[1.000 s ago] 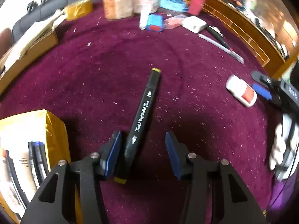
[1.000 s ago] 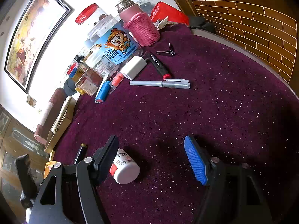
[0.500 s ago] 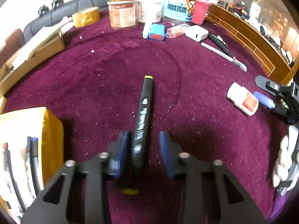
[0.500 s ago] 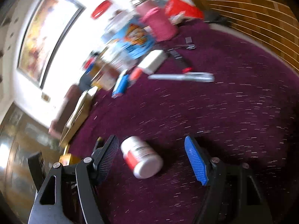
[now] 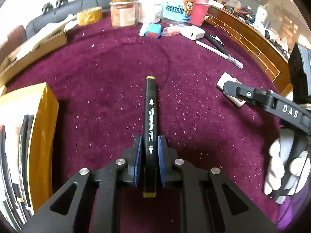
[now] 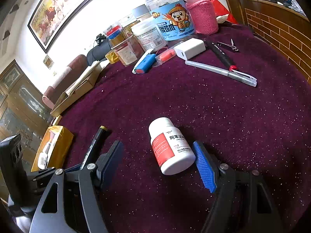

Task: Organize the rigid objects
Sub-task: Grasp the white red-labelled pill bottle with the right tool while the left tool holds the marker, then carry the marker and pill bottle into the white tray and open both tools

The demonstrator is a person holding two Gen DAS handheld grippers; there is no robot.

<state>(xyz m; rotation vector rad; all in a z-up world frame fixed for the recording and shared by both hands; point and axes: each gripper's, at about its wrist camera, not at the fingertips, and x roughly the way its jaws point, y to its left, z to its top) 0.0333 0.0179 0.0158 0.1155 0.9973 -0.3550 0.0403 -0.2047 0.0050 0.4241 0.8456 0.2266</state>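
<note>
My left gripper [image 5: 149, 155] is shut on a black marker [image 5: 150, 116] with yellow ends, which points away over the purple cloth. The marker also shows in the right wrist view [image 6: 95, 143]. My right gripper [image 6: 161, 167] is open around a white pill bottle [image 6: 170, 147] with a red label. The bottle lies on its side between the jaws, close to the blue right pad [image 6: 204, 169]. In the left wrist view the bottle [image 5: 227, 89] is partly hidden behind the right gripper's finger.
A yellow box [image 5: 29, 132] holding pens stands at the left, also in the right wrist view [image 6: 53, 147]. At the back stand jars [image 6: 147, 33], a pink bottle [image 6: 202, 15], a white charger [image 6: 189, 48], a silver pen [image 6: 221, 71] and a cardboard box [image 5: 35, 44].
My left gripper has closed on the black marker and straightened it. My right gripper has moved so that the pill bottle lies between its open jaws.
</note>
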